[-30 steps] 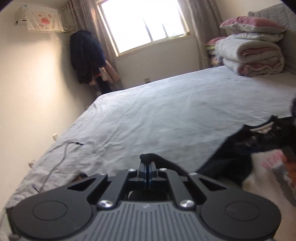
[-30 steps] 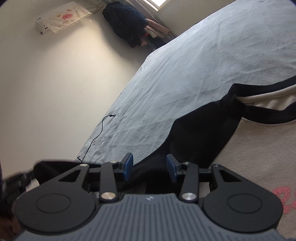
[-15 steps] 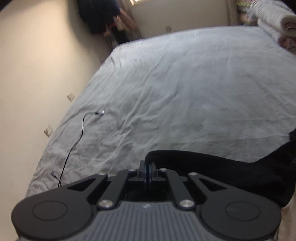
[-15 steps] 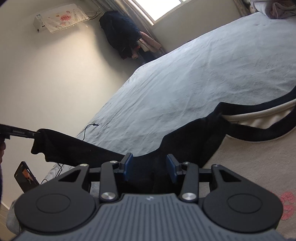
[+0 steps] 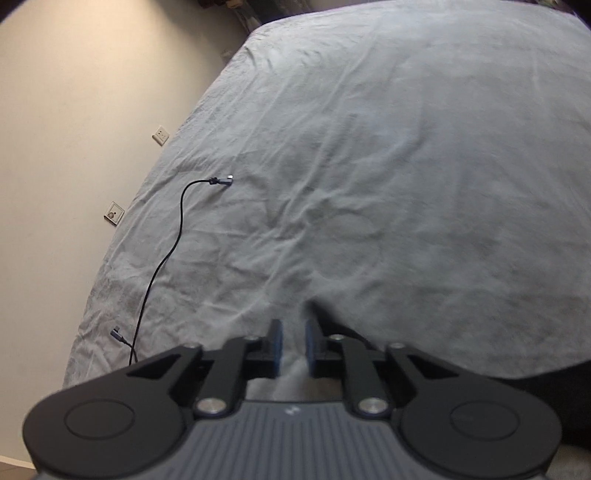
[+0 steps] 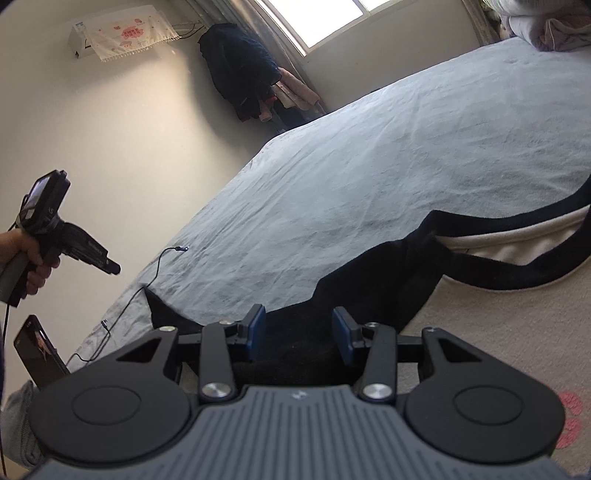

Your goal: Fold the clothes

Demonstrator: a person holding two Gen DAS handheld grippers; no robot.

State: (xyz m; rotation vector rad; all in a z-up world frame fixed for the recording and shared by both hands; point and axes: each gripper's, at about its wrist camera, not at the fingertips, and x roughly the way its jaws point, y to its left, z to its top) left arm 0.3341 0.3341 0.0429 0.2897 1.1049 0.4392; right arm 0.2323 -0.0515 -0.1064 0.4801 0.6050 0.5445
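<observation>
Your left gripper (image 5: 292, 347) hangs slightly parted and empty above the bed (image 5: 369, 166), your right gripper (image 6: 298, 338) (wide apart, holding nothing) over the black-and-cream garment (image 6: 369, 288) spread there.

Two hand-held grippers (image 5: 292, 349) (image 6: 299, 334), one garment (image 6: 369, 280), one cable (image 5: 166, 258), two wall sockets (image 5: 160, 135), one phone (image 6: 38, 349)

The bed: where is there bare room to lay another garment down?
The grey sheet is bare from the black-and-cream garment up to the piled bedding at the far end. It is crowded along the near edge, where the garment's black sleeve lies, and at the left edge, where a charging cable trails.
</observation>
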